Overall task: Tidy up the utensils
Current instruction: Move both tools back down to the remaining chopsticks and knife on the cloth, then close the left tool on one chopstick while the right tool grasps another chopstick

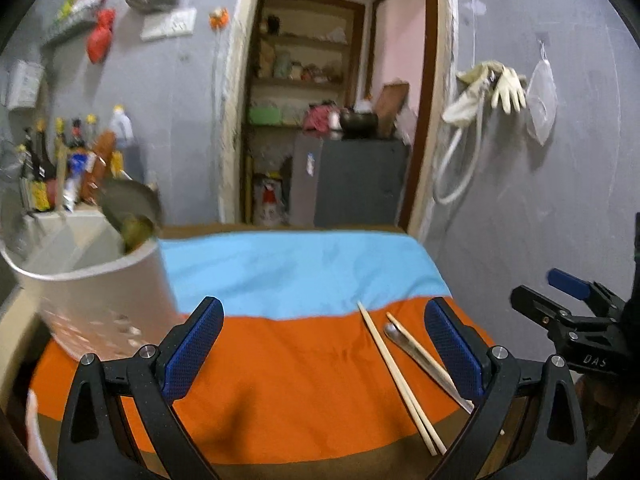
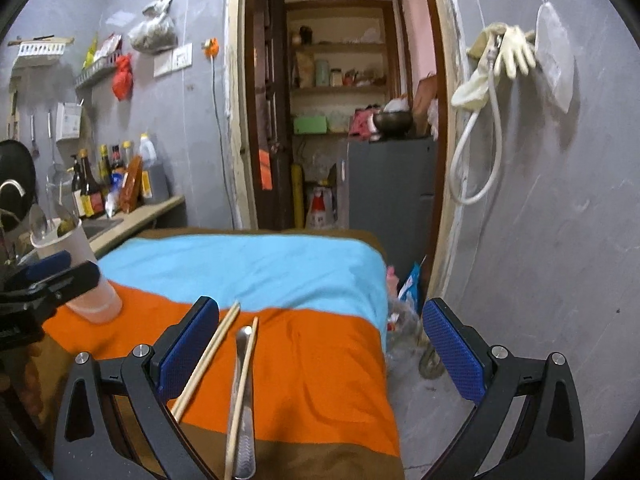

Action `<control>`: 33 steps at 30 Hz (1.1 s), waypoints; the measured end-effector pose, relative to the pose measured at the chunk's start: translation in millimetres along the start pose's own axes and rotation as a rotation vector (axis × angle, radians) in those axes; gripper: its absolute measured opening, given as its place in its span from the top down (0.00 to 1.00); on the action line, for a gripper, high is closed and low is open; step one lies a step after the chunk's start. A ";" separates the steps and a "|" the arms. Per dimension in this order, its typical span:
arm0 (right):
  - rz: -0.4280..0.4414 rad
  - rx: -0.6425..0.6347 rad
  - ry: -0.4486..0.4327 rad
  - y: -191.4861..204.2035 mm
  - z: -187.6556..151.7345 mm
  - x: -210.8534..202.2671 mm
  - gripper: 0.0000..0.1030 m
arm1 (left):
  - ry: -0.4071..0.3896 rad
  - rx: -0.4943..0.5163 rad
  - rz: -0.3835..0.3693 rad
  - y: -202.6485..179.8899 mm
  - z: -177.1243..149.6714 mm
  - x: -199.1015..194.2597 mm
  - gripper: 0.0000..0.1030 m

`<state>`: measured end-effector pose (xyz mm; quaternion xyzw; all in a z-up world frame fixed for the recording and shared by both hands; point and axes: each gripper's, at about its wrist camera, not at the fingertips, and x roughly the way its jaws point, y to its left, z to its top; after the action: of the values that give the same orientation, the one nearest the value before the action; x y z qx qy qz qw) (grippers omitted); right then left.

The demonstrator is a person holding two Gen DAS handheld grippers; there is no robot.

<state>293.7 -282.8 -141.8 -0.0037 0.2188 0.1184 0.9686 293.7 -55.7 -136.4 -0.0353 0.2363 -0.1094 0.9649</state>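
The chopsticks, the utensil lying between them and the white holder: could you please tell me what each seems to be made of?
Chopsticks: probably bamboo or wood, pale tan and matte. Utensil, possibly a spoon handle: likely steel, grey with a bright sheen. Holder: apparently plastic, off-white, with small perforations low on its wall, though blurred.

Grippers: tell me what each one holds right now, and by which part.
Nothing. Left gripper and right gripper are both open and empty; chopsticks and spoon lie loose on the cloth.

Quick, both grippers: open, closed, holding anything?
Left gripper: open, empty.
Right gripper: open, empty, above the wooden chopsticks and metal spoon.
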 end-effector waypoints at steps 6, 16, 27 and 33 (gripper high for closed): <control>0.070 -0.002 0.152 0.4 -11.9 27.9 0.21 | 0.133 0.006 -0.060 1.4 -5.1 29.9 0.05; 0.156 -0.050 0.262 15.6 -18.4 50.0 0.48 | 0.267 -0.015 -0.111 6.1 -5.6 58.8 0.33; 0.225 -0.105 0.372 32.2 -25.1 69.2 0.74 | 0.373 -0.058 -0.214 12.7 -2.7 76.2 0.62; 0.230 -0.096 0.407 30.5 -25.8 75.7 0.79 | 0.424 -0.059 -0.261 8.3 -1.6 87.3 0.72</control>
<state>342.1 -237.5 -195.9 -0.0485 0.4028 0.2350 0.8833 370.0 -67.5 -178.0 -0.0698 0.4301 -0.2310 0.8699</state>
